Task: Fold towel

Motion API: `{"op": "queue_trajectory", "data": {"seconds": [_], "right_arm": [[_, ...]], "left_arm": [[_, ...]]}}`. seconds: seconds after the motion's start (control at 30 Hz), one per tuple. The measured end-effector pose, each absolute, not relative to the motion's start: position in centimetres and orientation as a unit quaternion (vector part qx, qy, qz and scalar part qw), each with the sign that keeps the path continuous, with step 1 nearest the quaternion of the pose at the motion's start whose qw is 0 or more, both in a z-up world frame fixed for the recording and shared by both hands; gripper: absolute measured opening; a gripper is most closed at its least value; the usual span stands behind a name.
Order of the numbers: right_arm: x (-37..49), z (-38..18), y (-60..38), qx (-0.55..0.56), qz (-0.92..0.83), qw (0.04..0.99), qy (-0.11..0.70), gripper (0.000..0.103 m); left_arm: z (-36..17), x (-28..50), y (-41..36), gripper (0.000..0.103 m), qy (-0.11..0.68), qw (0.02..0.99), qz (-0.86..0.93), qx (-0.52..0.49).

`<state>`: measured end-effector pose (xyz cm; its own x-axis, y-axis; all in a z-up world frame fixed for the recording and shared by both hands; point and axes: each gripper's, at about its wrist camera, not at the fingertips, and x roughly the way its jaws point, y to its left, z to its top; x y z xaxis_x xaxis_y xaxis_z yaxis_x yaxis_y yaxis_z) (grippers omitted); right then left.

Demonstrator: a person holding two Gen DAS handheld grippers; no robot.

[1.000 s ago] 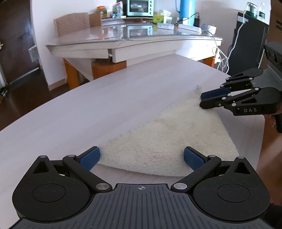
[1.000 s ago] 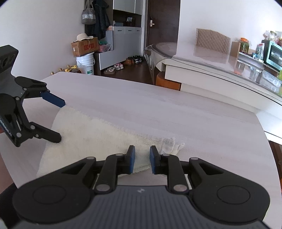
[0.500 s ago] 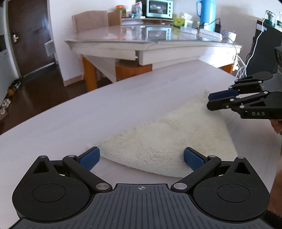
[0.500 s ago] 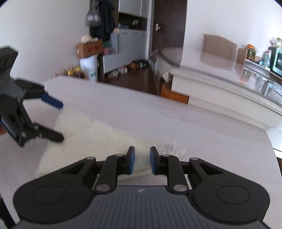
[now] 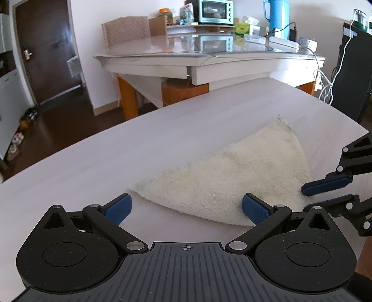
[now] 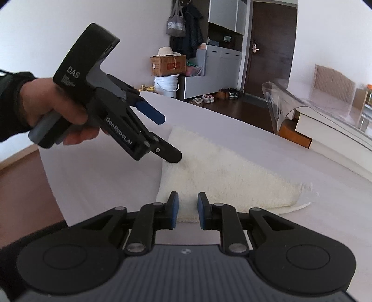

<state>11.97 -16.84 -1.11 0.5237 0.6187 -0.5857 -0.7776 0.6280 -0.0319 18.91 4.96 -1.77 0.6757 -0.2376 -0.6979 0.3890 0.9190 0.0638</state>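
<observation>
On the pale wood-grain counter [image 5: 162, 144] lies the towel [image 5: 234, 178], cream and fluffy, folded over into a wedge that narrows toward its far frayed corner, seen from the left wrist. The towel is the landmark here.

Left claw [image 5: 187, 206]: released, jaws spread wide. Its blue pads [image 5: 118, 206] sit apart at the towel's near edge, one off the cloth at the towel's near-left tip, the other over the near-right part. From the right wrist view the same left claw [image 6: 171, 139] reaches in from the towel's left side, held by a bare hand [image 6: 58, 109] in a dark sleeve; its lower black finger tip touches or presses the towel's surface near the left edge, the upper blue pad raised above the cloth.

Right claw [image 6: 187, 210]: jaws partly apart, a narrow gap between the blue pads, nothing between them. It sits just at the towel's near edge in its own view, the cloth showing through the gap. From the left wrist view the right claw [image 5: 330, 195] enters at the towel's right side, low, close to the cloth's right edge; contact cannot be told.

Beyond the towel: a white dining table [image 5: 209, 62] with a toaster oven [image 5: 214, 11] and a blue jug [image 5: 276, 16]. Opposite way, a white bucket [image 6: 166, 86], a cardboard box [image 6: 167, 65].
</observation>
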Motion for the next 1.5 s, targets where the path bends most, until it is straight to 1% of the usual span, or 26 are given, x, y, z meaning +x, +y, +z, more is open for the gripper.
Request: {"op": "queue_trajectory", "data": {"seconds": [0.1,0.17,0.2,0.23,0.33,0.4,0.47,0.53,0.6,0.67,0.73,1.23,1.5], "right_arm": [[12.4,-0.7,-16.9,-0.136,0.405,0.86,0.278,0.021],[12.7,-0.1,-17.6,-0.106,0.398,0.867,0.28,0.029],[12.7,0.4,-18.3,-0.081,0.391,0.873,0.28,0.042],[12.6,0.6,-18.8,-0.07,0.387,0.876,0.28,0.05],[11.9,1.5,-20.5,-0.045,0.357,0.89,0.281,0.05],[10.7,1.6,-21.8,-0.036,0.326,0.9,0.287,0.052],[9.7,1.6,-22.5,-0.03,0.301,0.908,0.291,0.058],[9.1,1.7,-22.9,-0.021,0.29,0.912,0.29,0.073],[8.1,1.8,-23.4,-0.008,0.278,0.915,0.291,0.078],[7.0,2.0,-23.7,-0.006,0.276,0.917,0.287,0.08],[6.1,2.2,-23.8,-0.005,0.274,0.919,0.283,0.087],[0.3,3.2,-24.0,-0.027,0.238,0.933,0.27,0.096],[-0.5,3.9,-24.3,-0.012,0.221,0.937,0.27,0.099]], "left_arm": [[-1.7,18.8,5.1,0.103,0.362,0.912,-0.169,0.098],[-1.3,18.3,5.2,0.103,0.359,0.913,-0.167,0.094],[-1.1,17.9,5.2,0.103,0.357,0.914,-0.167,0.092],[-0.9,17.4,5.3,0.103,0.355,0.916,-0.166,0.09],[-0.2,15.4,5.3,0.103,0.346,0.92,-0.163,0.088],[0.0,13.7,5.1,0.103,0.342,0.922,-0.161,0.086],[0.1,12.2,4.8,0.103,0.34,0.923,-0.159,0.086],[0.1,10.4,4.3,0.103,0.34,0.924,-0.155,0.086],[0.4,8.5,3.9,0.103,0.337,0.926,-0.151,0.073],[0.6,7.2,3.6,0.103,0.335,0.928,-0.148,0.063],[0.7,6.0,3.4,0.103,0.333,0.932,-0.135,0.055],[2.6,-1.4,1.9,0.103,0.299,0.951,-0.078,0.027],[3.1,-2.6,1.5,0.103,0.295,0.952,-0.079,0.013]]}}
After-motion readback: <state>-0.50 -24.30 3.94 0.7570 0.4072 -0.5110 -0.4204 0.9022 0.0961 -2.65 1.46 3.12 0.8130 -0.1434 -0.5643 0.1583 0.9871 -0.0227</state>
